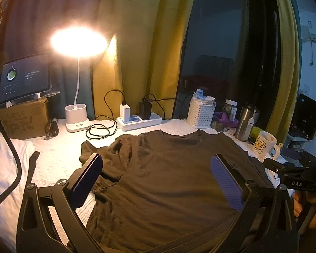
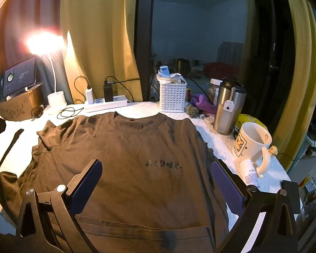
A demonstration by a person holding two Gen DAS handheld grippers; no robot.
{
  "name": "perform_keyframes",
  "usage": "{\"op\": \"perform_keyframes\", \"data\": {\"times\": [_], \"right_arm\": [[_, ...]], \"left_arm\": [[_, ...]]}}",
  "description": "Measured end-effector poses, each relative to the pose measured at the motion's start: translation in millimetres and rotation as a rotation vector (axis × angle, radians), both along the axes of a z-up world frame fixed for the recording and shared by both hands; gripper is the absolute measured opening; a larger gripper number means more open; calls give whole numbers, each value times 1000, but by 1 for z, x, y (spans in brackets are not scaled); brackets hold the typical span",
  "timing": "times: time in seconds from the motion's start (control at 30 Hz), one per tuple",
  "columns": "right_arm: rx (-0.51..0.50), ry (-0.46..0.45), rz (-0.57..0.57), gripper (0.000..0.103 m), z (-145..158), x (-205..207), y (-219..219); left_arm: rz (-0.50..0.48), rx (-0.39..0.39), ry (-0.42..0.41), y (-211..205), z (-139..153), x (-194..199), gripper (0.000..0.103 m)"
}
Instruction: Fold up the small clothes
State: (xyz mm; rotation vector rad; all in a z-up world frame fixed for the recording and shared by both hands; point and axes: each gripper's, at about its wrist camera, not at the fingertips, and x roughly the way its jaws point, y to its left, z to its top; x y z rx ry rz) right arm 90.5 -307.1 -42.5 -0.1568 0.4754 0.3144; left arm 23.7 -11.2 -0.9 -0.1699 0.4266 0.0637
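light: lit desk lamp; drapes: yellow curtains; window: dark; surface: white table cover

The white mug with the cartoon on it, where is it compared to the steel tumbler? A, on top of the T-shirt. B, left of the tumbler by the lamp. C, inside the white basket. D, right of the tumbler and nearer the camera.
D: in the right wrist view the white mug stands to the right of the steel tumbler and closer to the camera, on the white cloth beside the T-shirt.
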Motion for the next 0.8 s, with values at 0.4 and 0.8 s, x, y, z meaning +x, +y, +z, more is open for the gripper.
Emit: {"op": "perform_keyframes", "data": {"times": [0.4,0.8], "right_arm": [[1,1,-1,103,-1,1,0],[1,3,-4,103,-1,0,-1]], "left_arm": [[-2,-1,3,0,-1,1,101],[-13,8,13,-10,0,7,101]]}}
